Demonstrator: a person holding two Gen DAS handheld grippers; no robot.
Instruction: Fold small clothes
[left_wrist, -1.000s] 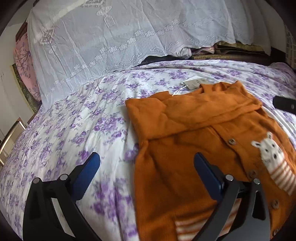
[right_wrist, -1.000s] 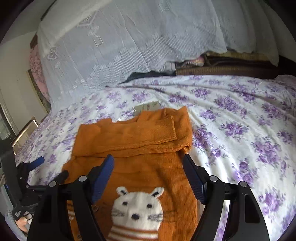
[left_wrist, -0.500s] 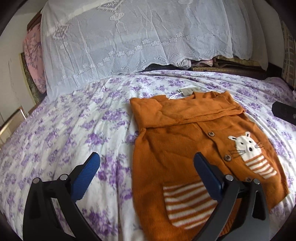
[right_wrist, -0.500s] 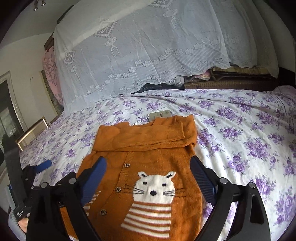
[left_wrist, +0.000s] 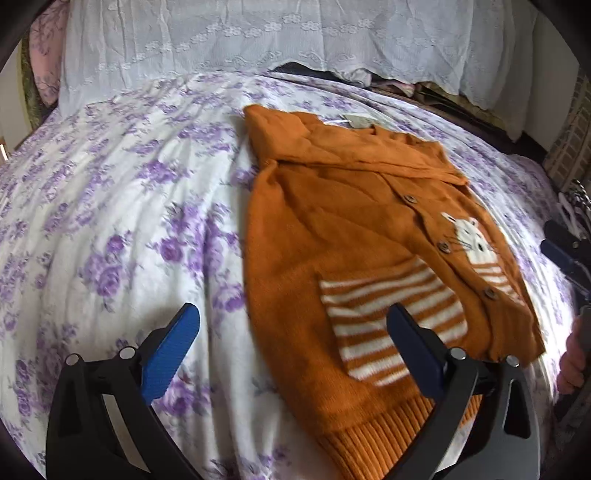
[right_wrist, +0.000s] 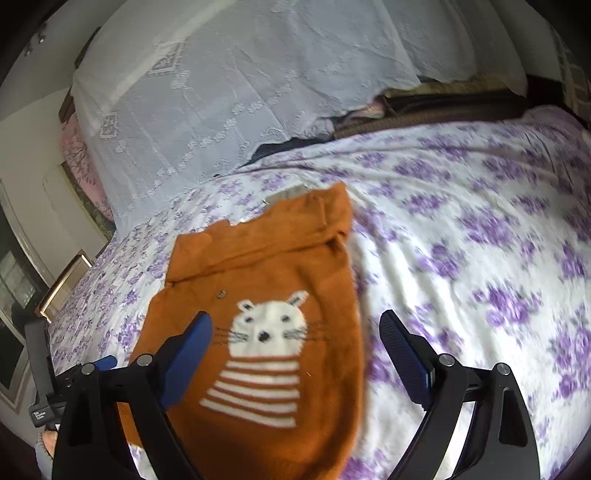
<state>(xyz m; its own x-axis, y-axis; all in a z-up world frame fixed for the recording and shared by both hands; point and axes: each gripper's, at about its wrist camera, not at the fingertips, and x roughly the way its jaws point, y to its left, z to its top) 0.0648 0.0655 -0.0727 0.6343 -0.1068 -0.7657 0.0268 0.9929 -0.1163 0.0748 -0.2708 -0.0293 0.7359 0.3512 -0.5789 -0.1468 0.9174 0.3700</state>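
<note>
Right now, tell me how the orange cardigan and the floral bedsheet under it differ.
The orange cardigan is a thick ribbed knit with buttons, a white cat face and stripes; the floral bedsheet is thin white cloth printed with purple flowers. The cardigan covers only a patch, sleeves folded across its chest; the bedsheet spreads over the whole bed. Both lie flat and loosely wrinkled.

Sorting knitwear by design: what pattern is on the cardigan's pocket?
Orange and white stripes on the pocket of the cardigan, clearest in the left wrist view.

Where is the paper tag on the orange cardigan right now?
The paper tag lies on the floral bedsheet at the far, collar end of the orange cardigan, toward the lace-covered pile; the right wrist view shows it too, top centre.
</note>
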